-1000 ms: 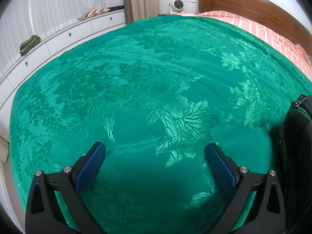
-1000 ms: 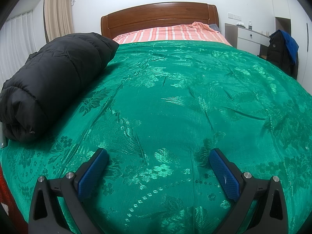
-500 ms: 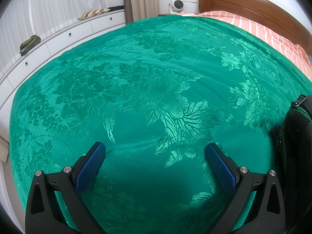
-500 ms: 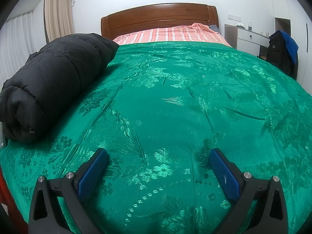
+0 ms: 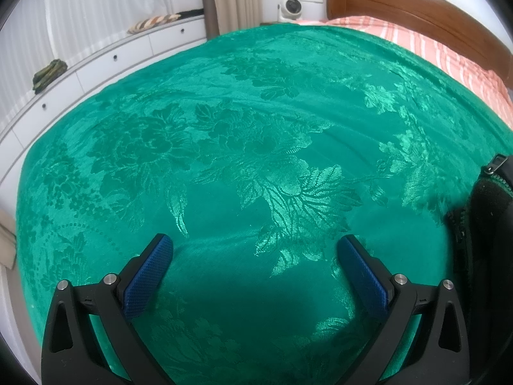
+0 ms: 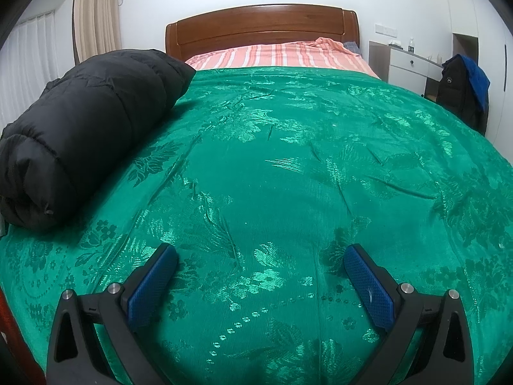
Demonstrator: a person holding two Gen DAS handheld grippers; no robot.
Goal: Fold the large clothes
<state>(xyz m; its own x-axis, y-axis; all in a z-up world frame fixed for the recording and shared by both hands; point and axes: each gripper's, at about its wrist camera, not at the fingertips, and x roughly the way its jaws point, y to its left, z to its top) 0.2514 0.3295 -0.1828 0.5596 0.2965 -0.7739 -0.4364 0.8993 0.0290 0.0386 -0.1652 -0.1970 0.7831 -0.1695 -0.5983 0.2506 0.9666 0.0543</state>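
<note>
A black puffer jacket (image 6: 86, 134) lies rolled into a thick bundle along the left side of the green bedspread (image 6: 288, 176). Its zipper edge shows at the right border of the left wrist view (image 5: 487, 211). My right gripper (image 6: 259, 256) is open and empty, hovering over the bedspread to the right of the bundle. My left gripper (image 5: 255, 247) is open and empty over the bedspread (image 5: 240, 160), with the jacket off to its right.
A wooden headboard (image 6: 263, 29) and striped pink sheet (image 6: 279, 56) lie at the far end. White drawers (image 5: 96, 67) run along the window side. A white nightstand (image 6: 407, 64) and a chair draped with dark and blue clothes (image 6: 465, 89) stand at the right.
</note>
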